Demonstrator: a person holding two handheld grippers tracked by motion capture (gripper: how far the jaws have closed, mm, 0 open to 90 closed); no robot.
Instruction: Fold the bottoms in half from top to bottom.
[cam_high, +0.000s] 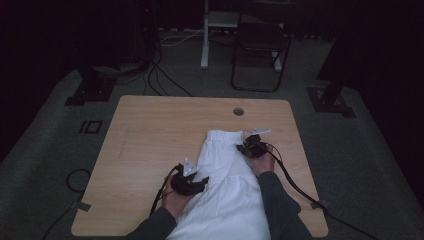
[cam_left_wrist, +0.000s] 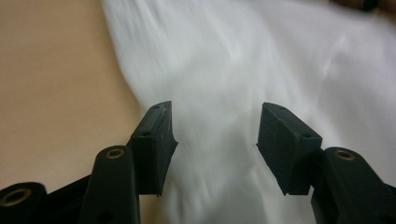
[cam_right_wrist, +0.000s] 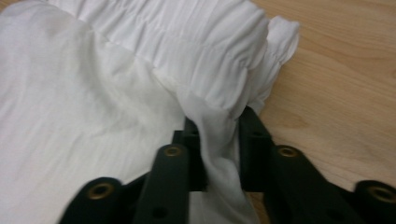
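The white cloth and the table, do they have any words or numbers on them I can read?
No words or numbers can be read anywhere.
The white cloth is plain, with no label showing.
The table has bare wood, nothing written.
A mark on the floor left of the table looks like "10" or "IO", too dim to be sure.

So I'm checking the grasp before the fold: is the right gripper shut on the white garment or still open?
Shut. The right gripper has a bunched fold of the white garment pinched between its jaws, beside the gathered waistband.
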